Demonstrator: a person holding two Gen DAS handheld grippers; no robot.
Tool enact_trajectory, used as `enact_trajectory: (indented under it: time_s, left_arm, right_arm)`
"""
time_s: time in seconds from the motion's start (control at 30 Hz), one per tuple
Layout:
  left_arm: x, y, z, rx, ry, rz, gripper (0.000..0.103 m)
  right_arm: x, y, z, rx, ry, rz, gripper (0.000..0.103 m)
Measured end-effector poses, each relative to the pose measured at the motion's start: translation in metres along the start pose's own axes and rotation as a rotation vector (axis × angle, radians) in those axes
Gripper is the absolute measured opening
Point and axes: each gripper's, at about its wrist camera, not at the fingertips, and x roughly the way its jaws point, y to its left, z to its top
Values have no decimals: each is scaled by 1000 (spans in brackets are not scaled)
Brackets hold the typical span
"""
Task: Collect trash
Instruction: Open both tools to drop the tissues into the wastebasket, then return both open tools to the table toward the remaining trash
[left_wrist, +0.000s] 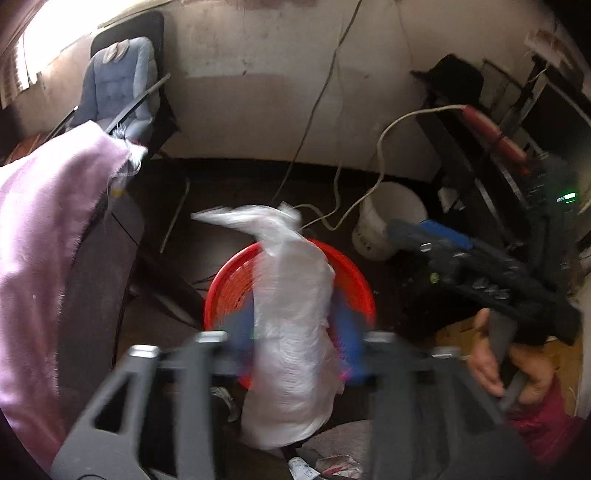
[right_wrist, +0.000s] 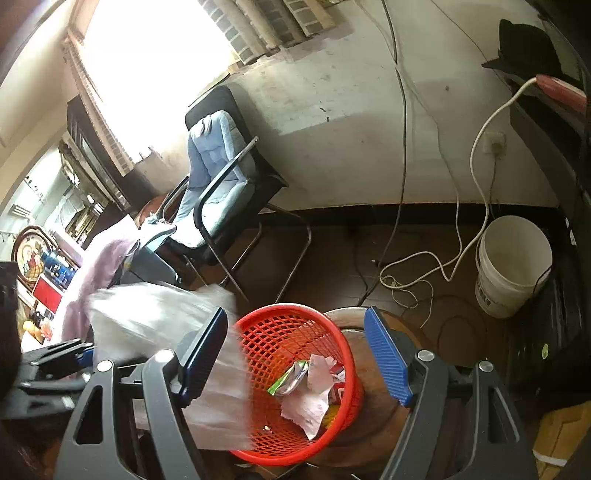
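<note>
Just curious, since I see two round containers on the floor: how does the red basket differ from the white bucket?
The red basket has open mesh walls; the white bucket has solid ones. The basket holds crumpled paper and wrappers, while the bucket's inside looks bare. The basket sits right in front of the right tongs, with a clear plastic bag beside it; the bucket stands farther off by the wall. Both are round, open-topped plastic.

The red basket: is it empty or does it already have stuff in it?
Not empty. The basket holds crumpled paper and a green wrapper at its bottom, well below the rim.
</note>
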Motion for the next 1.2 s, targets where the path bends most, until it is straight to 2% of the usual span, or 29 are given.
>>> enact_trajectory:
  time_s: [0.07, 0.2, 0.4, 0.5, 0.77, 1.2]
  left_arm:
    - [3, 4, -3, -11, 2, 19, 75]
    - [0, 7, -4, -19, -2, 57, 82]
    - [-30, 13, -7, -34, -69, 142, 91]
    - [-43, 17, -11, -43, -97, 180, 93]
    - [-82, 27, -28, -85, -162, 296, 96]
    - [-165, 67, -71, -231, -280, 462, 96]
  right_arm:
    - [-3, -1, -1, 4, 1, 5, 75]
    - [-2, 0, -1, 4, 4, 16, 75]
    - [-5, 12, -3, -11, 4, 38, 76]
    - [-8, 24, -3, -35, 5, 50, 80]
    - [-27, 68, -5, -163, -17, 37, 94]
    - [-74, 139, -13, -333, -86, 101, 97]
